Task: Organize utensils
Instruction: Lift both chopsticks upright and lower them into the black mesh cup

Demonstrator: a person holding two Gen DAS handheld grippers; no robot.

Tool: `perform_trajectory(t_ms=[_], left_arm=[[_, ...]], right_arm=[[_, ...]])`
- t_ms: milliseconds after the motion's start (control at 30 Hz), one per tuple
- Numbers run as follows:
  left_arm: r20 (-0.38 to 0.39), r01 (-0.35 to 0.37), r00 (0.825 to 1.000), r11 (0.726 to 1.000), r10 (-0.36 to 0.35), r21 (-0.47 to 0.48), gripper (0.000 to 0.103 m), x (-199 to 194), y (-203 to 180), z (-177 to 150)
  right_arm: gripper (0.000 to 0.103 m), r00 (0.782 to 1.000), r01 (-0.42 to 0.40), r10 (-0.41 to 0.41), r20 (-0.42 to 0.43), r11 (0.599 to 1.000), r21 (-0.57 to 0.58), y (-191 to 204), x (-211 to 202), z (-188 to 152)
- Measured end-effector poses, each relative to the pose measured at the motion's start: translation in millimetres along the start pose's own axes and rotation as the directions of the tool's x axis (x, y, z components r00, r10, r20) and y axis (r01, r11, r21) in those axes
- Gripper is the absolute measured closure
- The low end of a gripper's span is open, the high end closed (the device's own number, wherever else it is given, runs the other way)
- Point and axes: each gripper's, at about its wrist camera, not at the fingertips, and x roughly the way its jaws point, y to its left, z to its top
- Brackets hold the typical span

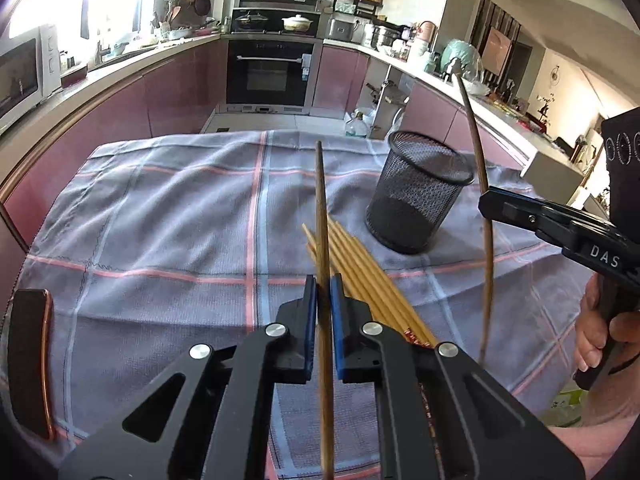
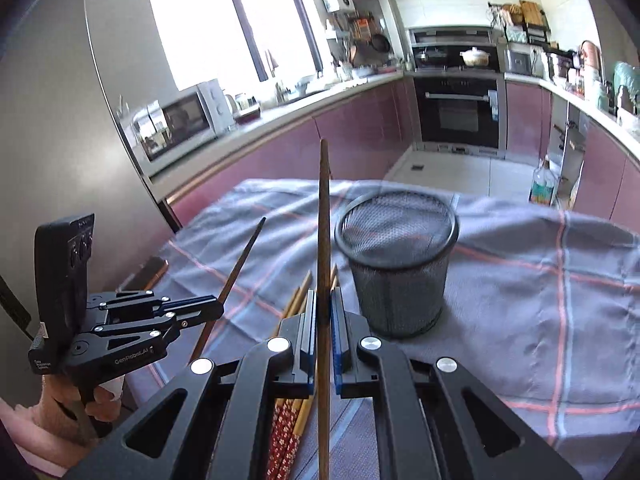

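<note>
Both grippers clamped: left gripper (image 1: 324, 300) fingers pinch one dark brown wooden chopstick (image 1: 322, 208), right gripper (image 2: 323, 312) another (image 2: 323, 216). Black mesh cup (image 1: 416, 196) at 1 o'clock looks empty. Pale bamboo chopstick pile (image 1: 360, 264) remains on the plaid-clothed worktop (image 1: 160, 220).

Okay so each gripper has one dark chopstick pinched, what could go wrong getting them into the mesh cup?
The left gripper and right gripper each pinch a dark chopstick partway along, so one might pivot or slip. A long end could knock the light mesh cup over. Both heading there together, the sticks might cross or collide.
</note>
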Motion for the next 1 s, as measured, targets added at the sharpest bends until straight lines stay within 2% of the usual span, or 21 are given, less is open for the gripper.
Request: perform_trajectory(t_ms=[167,467,633,833,933,1000], left_arm=[[0.104,0.092,0.99,0.995,-0.094,0.026,0.095,-36,-9,27],[0.267,0.169,0.948,0.984,-0.175,0.047,0.095,-83,-25,86],[0.317,0.194,0.928,0.98,-0.197,0.042,0.095,-95,-35,120],[0.346,0.207,0.914,0.977,-0.212,0.053,0.095,-98,-52,151],[0.347,0.214,0.911,0.975,-0.222,0.063,0.095,-93,-61,162],[0.338,0.193,0.918,0.979,-0.206,0.071,0.095,-87,-69,167]], right_arm=[[0.098,0.995,-0.007,0.008,0.103,1.0,-0.015,0,-26,21],[0.098,0.974,0.021,-0.01,0.226,0.999,-0.048,-8,-57,58],[0.098,0.962,0.038,-0.023,0.272,0.998,-0.052,-12,-65,74],[0.098,0.953,0.065,-0.049,0.301,0.997,-0.042,-25,-62,89],[0.098,0.954,0.074,-0.061,0.293,0.997,-0.031,-32,-55,93],[0.098,0.959,0.079,-0.07,0.274,0.997,-0.023,-36,-45,92]])
